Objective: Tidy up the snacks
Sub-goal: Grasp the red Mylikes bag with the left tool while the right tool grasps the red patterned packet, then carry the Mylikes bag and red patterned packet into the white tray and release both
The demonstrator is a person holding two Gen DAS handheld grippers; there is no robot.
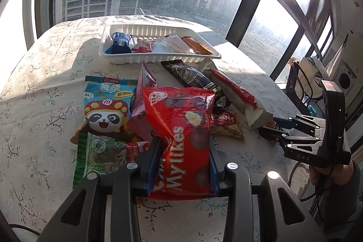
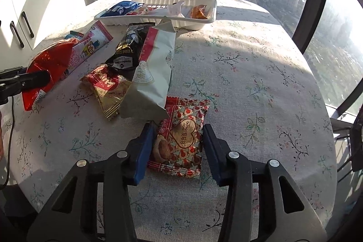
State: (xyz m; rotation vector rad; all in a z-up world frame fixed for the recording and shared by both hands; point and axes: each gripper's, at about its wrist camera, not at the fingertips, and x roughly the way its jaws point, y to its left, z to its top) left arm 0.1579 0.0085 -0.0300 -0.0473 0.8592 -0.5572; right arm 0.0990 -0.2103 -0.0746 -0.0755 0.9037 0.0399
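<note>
A red Mylikes bag (image 1: 181,124) is raised off the pile, and my left gripper (image 1: 183,158) is shut on its lower part; the right wrist view shows the same bag (image 2: 50,60) at far left. My right gripper (image 2: 179,146) points down at the flowered tablecloth, its blue pads pressing both sides of a red patterned walnut packet (image 2: 181,135) that lies flat. The right gripper (image 1: 270,128) also shows at the right in the left wrist view. A white tray (image 1: 158,58) at the back holds several small snacks.
Loose snacks lie between tray and grippers: a panda bag (image 1: 109,106), a green packet (image 1: 99,153), a black packet (image 2: 127,53), a white-and-red bag (image 2: 154,65) and a gold-red packet (image 2: 109,87). Windows ring the table; cabinets (image 2: 22,31) stand left, a chair (image 1: 301,83) right.
</note>
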